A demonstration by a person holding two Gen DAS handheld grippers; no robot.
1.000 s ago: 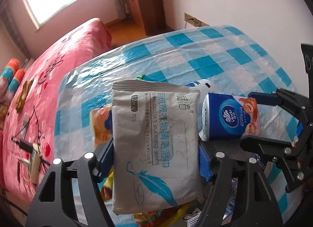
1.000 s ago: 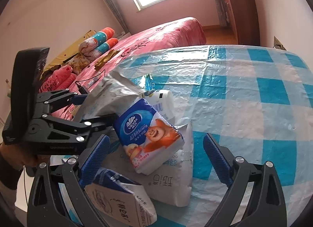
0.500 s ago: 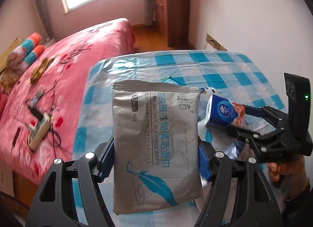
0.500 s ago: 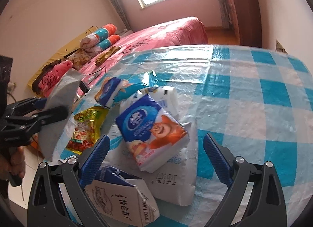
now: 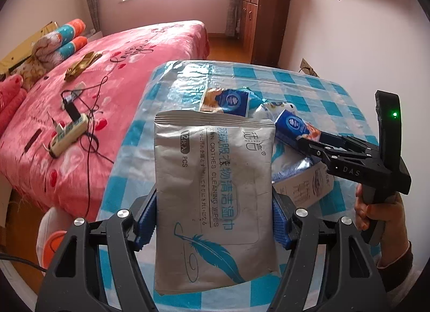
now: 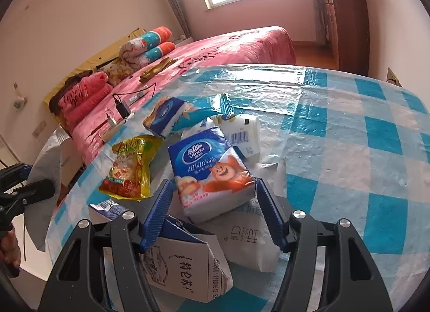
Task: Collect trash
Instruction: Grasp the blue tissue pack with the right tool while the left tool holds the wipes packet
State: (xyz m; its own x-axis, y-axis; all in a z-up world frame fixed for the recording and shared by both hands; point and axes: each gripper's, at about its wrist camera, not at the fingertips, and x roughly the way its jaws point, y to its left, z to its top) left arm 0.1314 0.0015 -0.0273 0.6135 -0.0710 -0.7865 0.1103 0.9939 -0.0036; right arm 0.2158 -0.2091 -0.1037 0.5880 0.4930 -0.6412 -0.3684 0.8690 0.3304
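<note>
Two grippers work over a table covered in a blue-and-white checked plastic cloth (image 5: 301, 88). From the left wrist camera, the left gripper (image 5: 215, 220) is pinching a flat silver foil pack of cleaning wipes with a blue feather print (image 5: 215, 191), its blue pads pressed on the pack's two long edges while it hangs upright, clear of the table. The pack looks light, soft and slick, so an edge grip low down seems sound, though it could slide. Beyond it, the right gripper (image 5: 303, 137) reaches toward a blue-and-orange soft tissue packet (image 5: 293, 123). A white rim with orange inside (image 5: 51, 234) shows low left by the bed; whether it is a bin, I cannot tell.

From the right wrist camera, the right gripper (image 6: 212, 204) is spread, its ribbed pads flanking the tissue packet (image 6: 209, 169) but seemingly not yet squeezing. That packet looks light and squashy; its narrow sides suit the grip. It rests on a white paper bag (image 6: 242, 236), beside a torn white-and-blue carton (image 6: 188, 266), a yellow snack wrapper (image 6: 131, 166), a second tissue packet (image 6: 166, 115) and a white tub (image 6: 242, 131).
</note>
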